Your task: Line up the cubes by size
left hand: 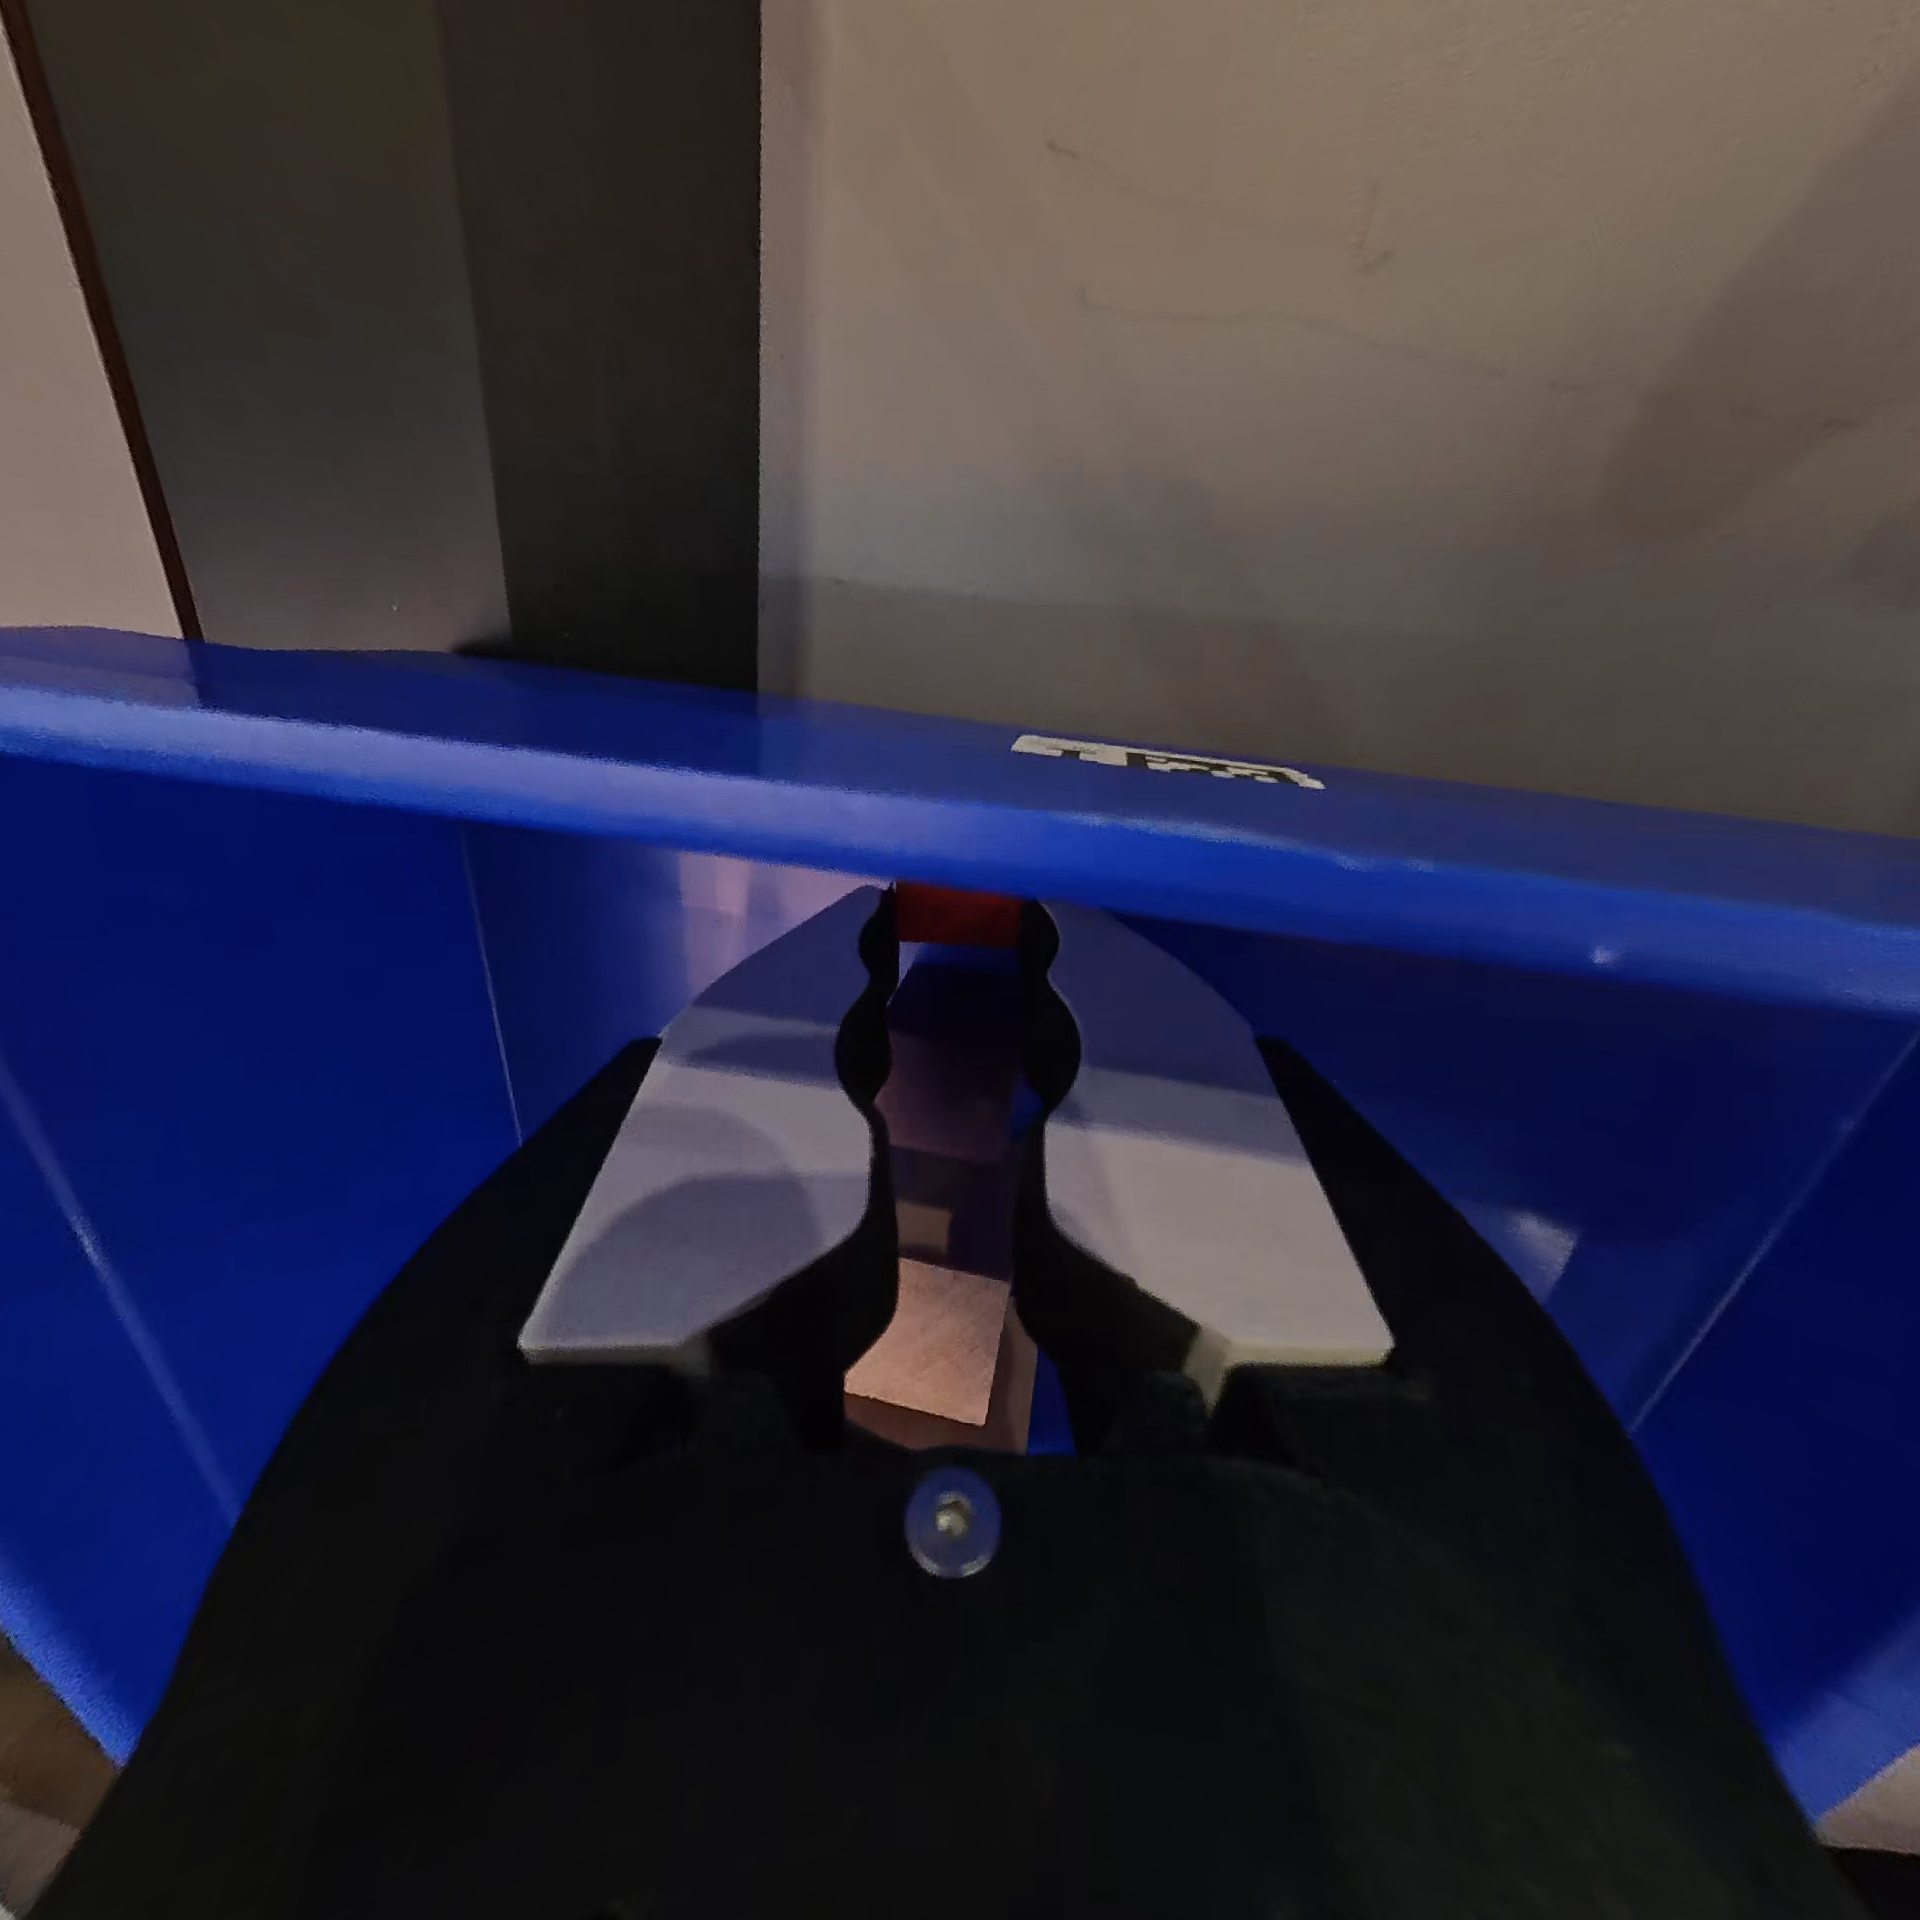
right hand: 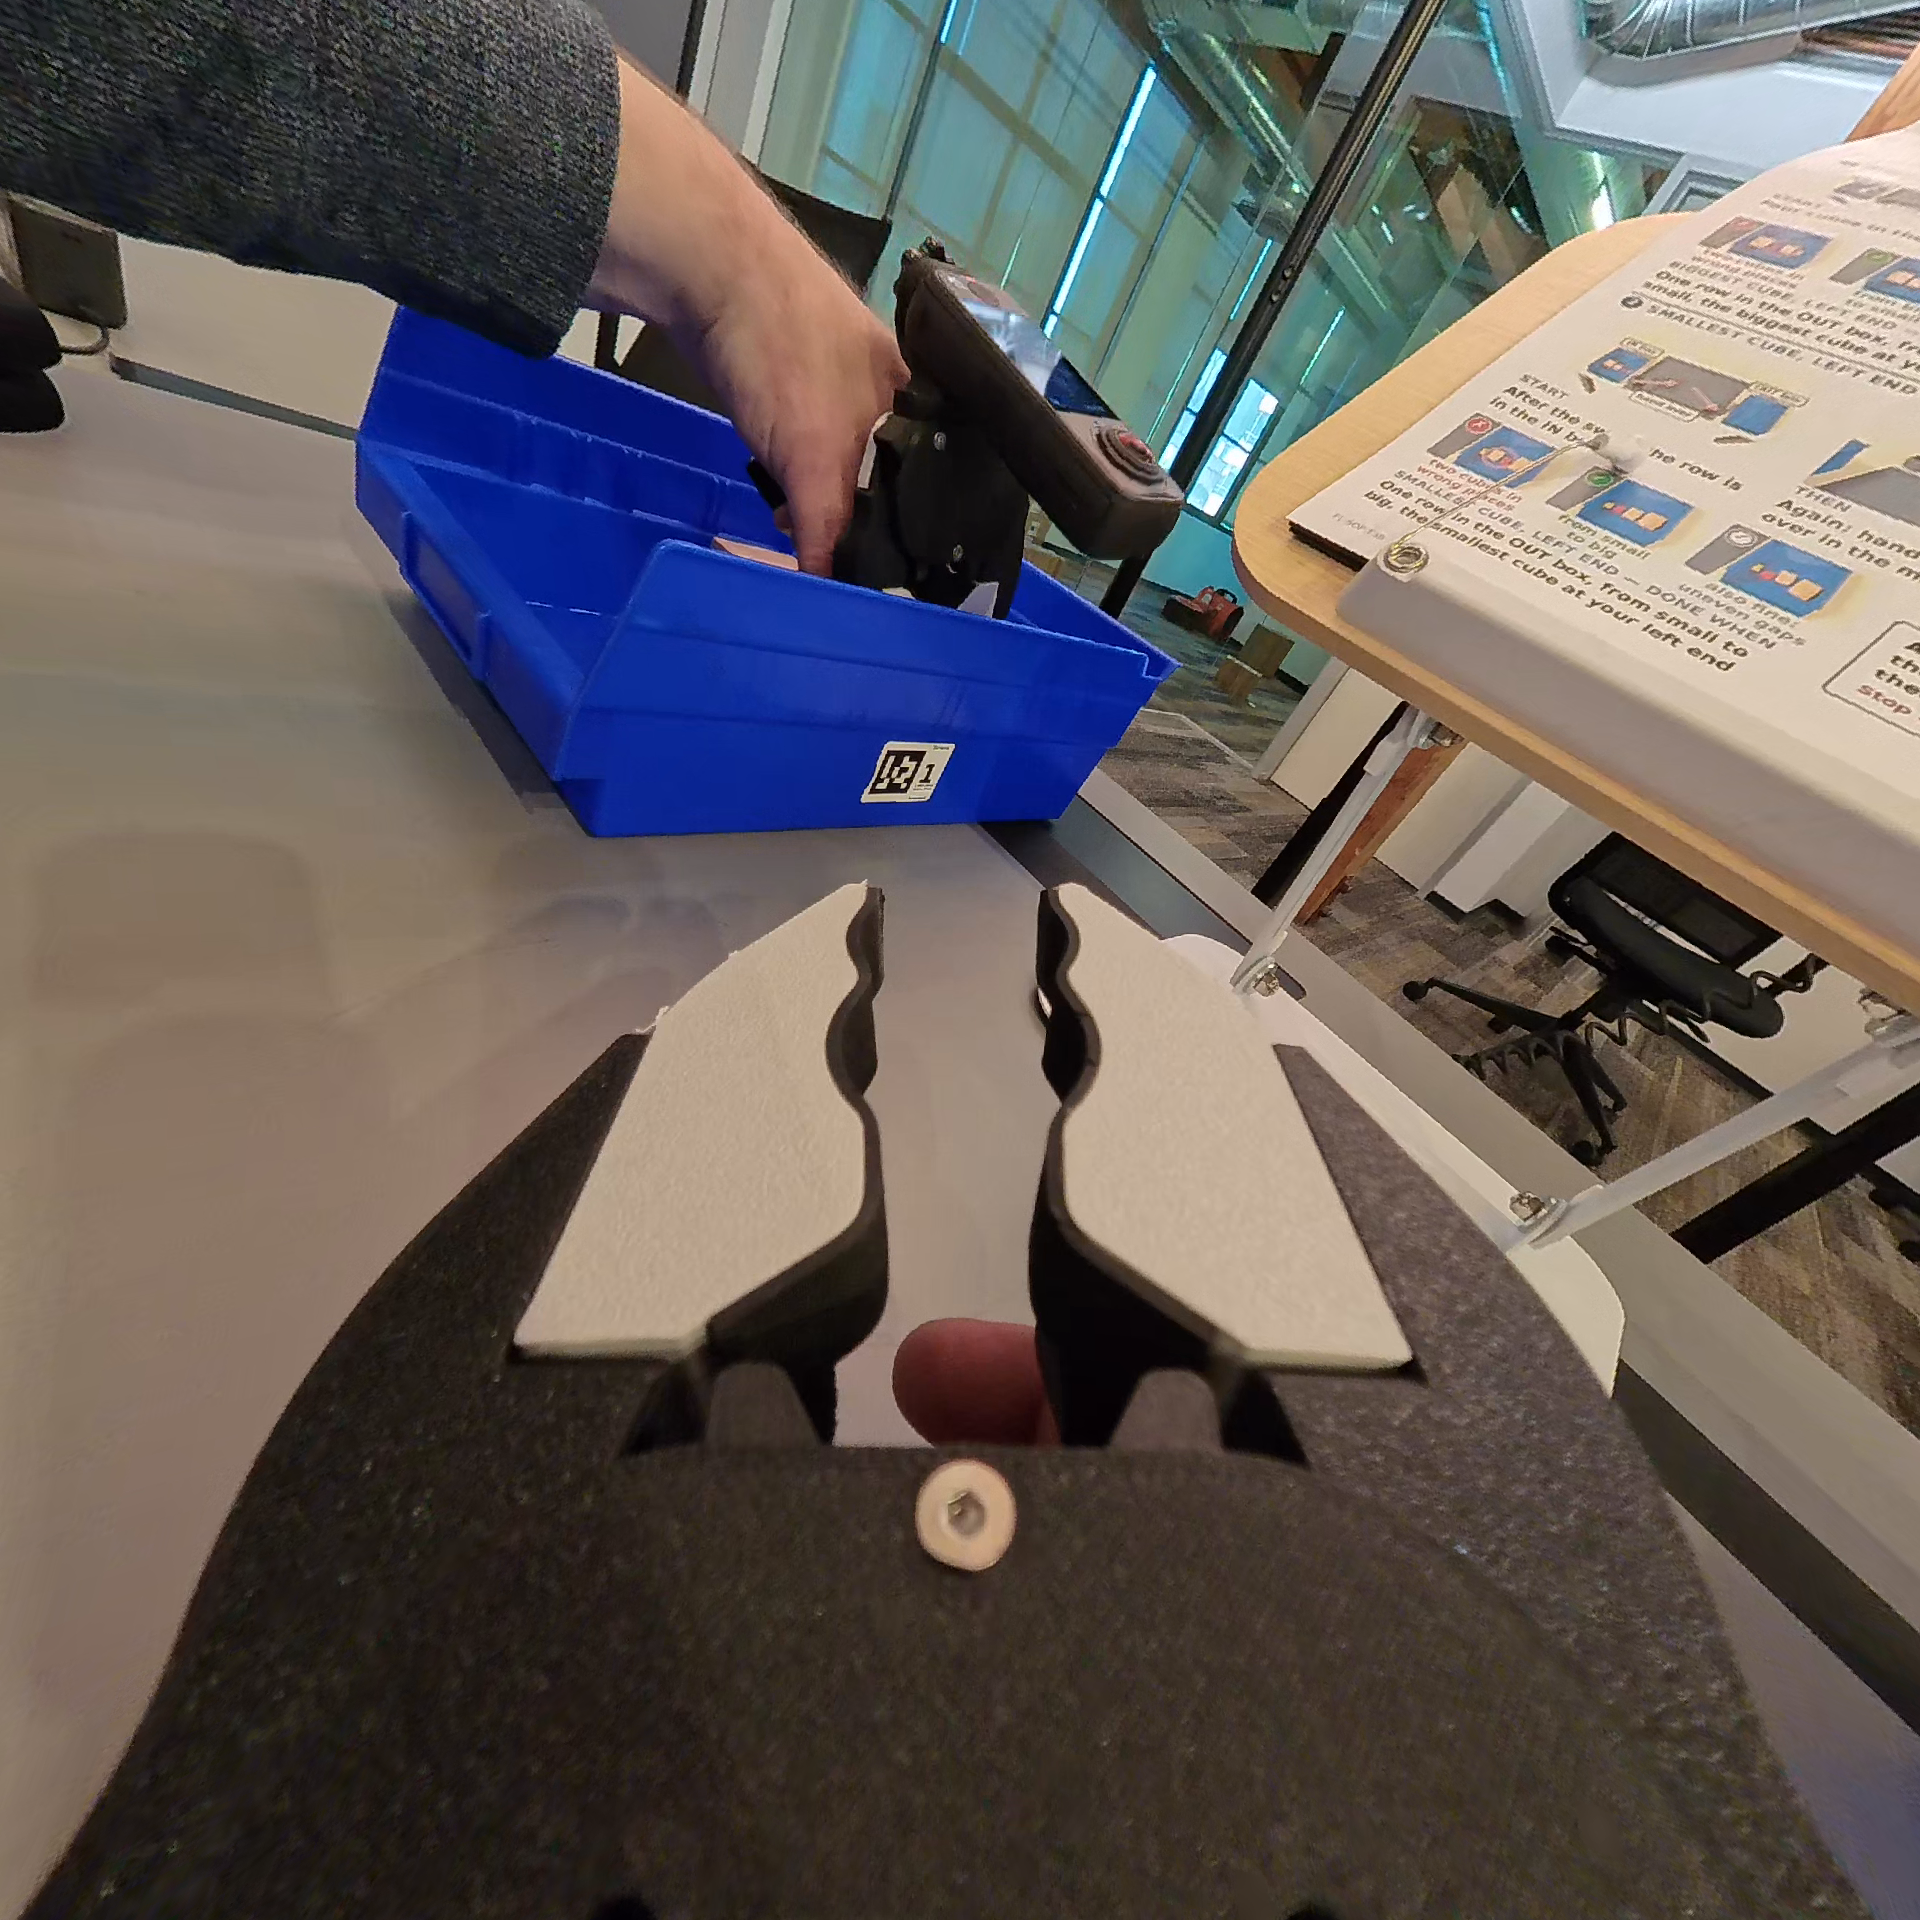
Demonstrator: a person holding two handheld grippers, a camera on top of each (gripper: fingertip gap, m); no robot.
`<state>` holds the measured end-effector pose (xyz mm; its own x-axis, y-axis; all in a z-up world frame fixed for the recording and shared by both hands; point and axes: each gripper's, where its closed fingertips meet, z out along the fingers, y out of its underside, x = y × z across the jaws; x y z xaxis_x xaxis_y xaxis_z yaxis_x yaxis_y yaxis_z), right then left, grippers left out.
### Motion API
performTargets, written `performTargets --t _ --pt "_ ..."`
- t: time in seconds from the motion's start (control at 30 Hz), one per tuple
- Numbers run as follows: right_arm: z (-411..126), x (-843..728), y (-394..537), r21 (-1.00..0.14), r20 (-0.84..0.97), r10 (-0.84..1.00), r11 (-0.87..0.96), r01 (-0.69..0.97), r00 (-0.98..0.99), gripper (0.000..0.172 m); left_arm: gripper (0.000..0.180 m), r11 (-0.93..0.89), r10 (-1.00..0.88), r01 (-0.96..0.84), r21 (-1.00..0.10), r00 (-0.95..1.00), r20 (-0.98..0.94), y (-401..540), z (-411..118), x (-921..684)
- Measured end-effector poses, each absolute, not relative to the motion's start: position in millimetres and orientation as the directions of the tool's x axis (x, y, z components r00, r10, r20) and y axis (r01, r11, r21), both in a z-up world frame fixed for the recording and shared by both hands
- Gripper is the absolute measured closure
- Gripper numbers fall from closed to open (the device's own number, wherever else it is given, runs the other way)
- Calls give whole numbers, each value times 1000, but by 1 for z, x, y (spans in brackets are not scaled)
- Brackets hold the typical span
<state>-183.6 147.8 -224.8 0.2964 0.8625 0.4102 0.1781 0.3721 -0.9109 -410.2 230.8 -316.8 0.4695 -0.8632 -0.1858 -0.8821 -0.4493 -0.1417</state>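
Observation:
In the left wrist view my left gripper [left hand: 956,920] reaches down inside a blue bin [left hand: 644,774]. It is shut on a small red cube [left hand: 954,914], which sits at the fingertips just under the bin's far rim. A light wooden cube [left hand: 925,1351] lies on the bin floor beneath the fingers. In the right wrist view my right gripper [right hand: 961,914] is open and empty over the grey table [right hand: 260,935]. Farther off, a hand holds the left gripper [right hand: 935,520] in the blue bin [right hand: 790,727]; its fingertips are hidden by the bin wall. A pale cube [right hand: 753,551] shows beside it.
A wooden board with an instruction sheet [right hand: 1662,468] stands on a stand at the right. The table's edge [right hand: 1195,894] runs diagonally to the right of my right gripper, with floor and an office chair [right hand: 1642,956] beyond. A sleeved arm [right hand: 312,135] crosses the top left. The tips of one gripper are about 25 cm away from the tips of the other.

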Motion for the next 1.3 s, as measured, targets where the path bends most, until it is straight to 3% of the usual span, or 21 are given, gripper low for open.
performTargets --t 1.3 --pt "-226 -184 147 -909 414 861 375 181 295 143 158 -432 -876 -894 -118 447 -178 231 -319 -410"
